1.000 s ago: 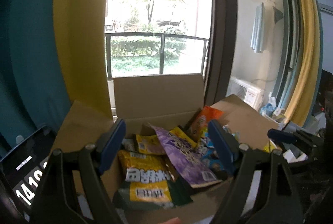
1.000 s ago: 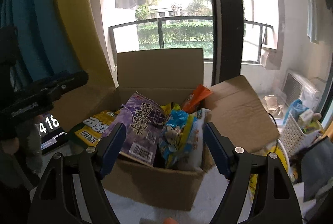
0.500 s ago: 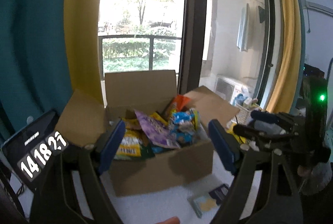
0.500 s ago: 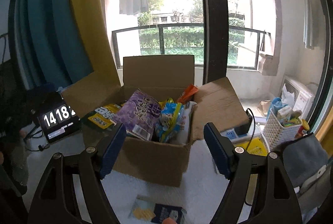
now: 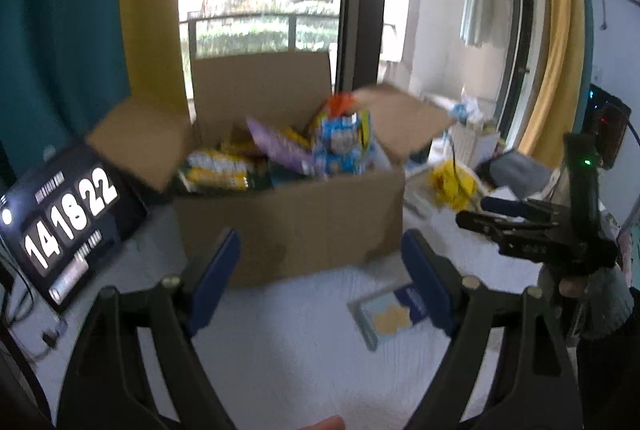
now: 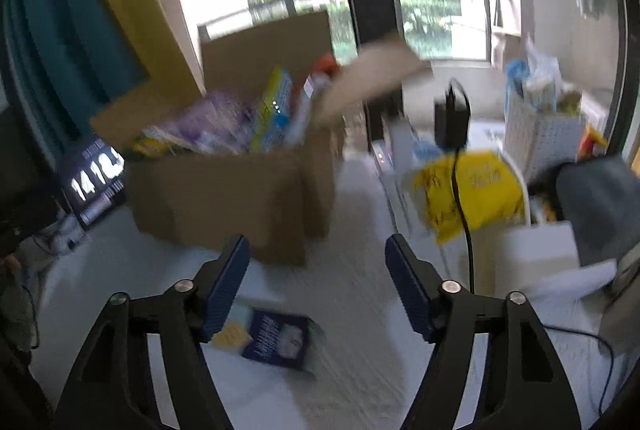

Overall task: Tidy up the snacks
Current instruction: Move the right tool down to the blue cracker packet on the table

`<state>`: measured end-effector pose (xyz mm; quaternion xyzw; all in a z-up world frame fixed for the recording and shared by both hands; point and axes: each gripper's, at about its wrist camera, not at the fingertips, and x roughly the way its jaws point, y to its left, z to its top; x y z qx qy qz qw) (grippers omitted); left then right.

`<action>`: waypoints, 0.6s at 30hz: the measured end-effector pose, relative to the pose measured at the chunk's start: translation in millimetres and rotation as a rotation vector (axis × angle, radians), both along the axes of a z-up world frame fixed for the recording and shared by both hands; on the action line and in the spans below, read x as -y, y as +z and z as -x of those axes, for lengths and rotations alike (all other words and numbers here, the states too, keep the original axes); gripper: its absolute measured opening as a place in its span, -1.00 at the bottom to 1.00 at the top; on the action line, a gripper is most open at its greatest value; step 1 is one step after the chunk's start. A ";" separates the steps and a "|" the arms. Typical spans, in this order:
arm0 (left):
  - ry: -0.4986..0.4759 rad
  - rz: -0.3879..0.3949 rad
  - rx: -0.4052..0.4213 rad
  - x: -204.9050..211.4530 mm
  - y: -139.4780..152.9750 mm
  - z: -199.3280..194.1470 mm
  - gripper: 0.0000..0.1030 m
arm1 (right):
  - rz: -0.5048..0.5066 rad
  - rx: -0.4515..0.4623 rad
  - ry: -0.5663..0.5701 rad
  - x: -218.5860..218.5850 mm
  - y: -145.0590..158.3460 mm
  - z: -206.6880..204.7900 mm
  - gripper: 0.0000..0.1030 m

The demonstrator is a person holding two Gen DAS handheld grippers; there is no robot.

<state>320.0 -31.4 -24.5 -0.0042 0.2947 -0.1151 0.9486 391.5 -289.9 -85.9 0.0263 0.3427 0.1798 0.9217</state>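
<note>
An open cardboard box [image 5: 288, 222] [image 6: 224, 198] stands on the white table, heaped with snack bags: a purple one [image 5: 276, 146], a blue one [image 5: 340, 146], a yellow-green one [image 5: 216, 170]. A flat blue and cream snack packet [image 5: 394, 314] [image 6: 272, 338] lies on the table in front of the box. My left gripper [image 5: 320, 274] is open and empty, held back from the box. My right gripper [image 6: 316, 282] is open and empty, above the table just right of the flat packet; it shows at the right of the left wrist view [image 5: 520, 222].
A black tablet clock [image 5: 68, 218] leans left of the box. Right of the box are a yellow bag [image 6: 468, 186], a black cable [image 6: 464, 222], a white basket [image 6: 540, 134] and a grey cloth [image 6: 600, 206]. Window and curtains stand behind.
Both grippers have pulled back from the box and dropped lower. The flat packet on the table has come into view. The right view has swung to the right.
</note>
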 end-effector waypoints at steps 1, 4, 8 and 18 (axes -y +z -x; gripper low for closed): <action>0.003 0.003 -0.032 2.8 -10.7 -1.7 0.62 | 0.021 -0.015 -0.003 0.8 -9.7 -4.2 0.20; 0.018 0.016 -0.098 6.3 -33.9 -3.6 0.62 | 0.057 -0.055 -0.021 2.7 -34.7 -14.7 0.08; 0.038 0.010 -0.159 7.2 -56.1 -2.5 0.62 | 0.086 -0.104 -0.009 1.0 -61.2 -25.8 0.08; 0.054 0.042 -0.194 2.2 -70.4 1.0 0.62 | 0.204 -0.156 0.056 -29.3 -86.5 -7.6 0.08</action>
